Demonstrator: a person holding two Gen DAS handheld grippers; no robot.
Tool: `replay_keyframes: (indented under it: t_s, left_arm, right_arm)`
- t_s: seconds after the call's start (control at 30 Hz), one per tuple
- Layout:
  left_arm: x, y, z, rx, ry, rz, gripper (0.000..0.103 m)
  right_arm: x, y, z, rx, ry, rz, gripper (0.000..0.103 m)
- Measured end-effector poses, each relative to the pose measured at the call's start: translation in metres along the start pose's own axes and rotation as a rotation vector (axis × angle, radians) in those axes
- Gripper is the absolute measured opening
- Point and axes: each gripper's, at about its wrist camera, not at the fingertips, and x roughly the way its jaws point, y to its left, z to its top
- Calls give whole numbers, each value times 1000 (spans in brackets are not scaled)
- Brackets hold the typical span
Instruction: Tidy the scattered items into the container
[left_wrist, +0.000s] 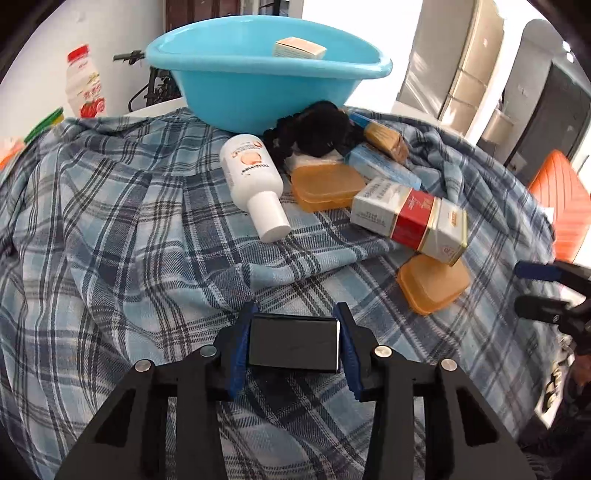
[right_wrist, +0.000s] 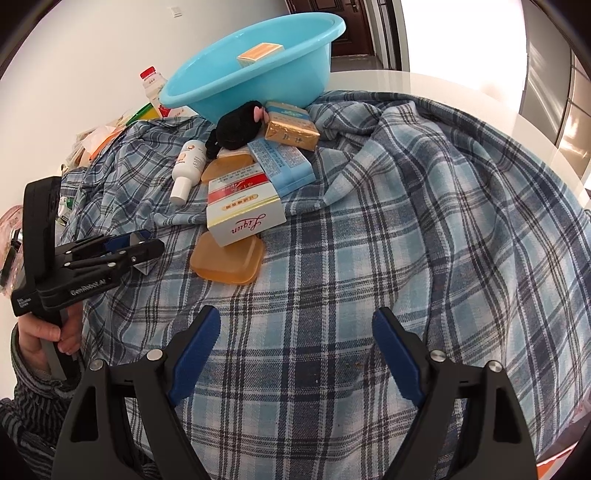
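The left gripper (left_wrist: 294, 345) pinches a small black box (left_wrist: 293, 343) by its short ends, seemingly light, stiff and smooth, with the blue basin (left_wrist: 258, 96) well ahead of it.

Your right gripper (right_wrist: 295, 350) hangs wide open over the bare plaid cloth (right_wrist: 406, 240). Ahead, boxes and a white bottle (right_wrist: 190, 164) crowd below the blue basin (right_wrist: 207, 98); your left gripper (right_wrist: 146, 245) sits at left.
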Motion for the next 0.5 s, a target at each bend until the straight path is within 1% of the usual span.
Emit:
replay_keyframes:
  t_s: [0.07,0.17,0.33,0.5]
  left_arm:
    - [-5,5,-1,-32,-4,-11,44]
    - [-12,6,-4,-51,-10,-16,44]
    - [-22,-1,-7,-28,-32,31,44]
    - [-27,2,-5,-40,-47,17,44]
  right_arm:
    - [-1,2,2,-9,-1,-3,83]
    - [-1,9,3,-25,-4,-8,83]
    - [-1,26,7,-82,-14,-31,83]
    - [-4,42,18,-160,-46,-66,83]
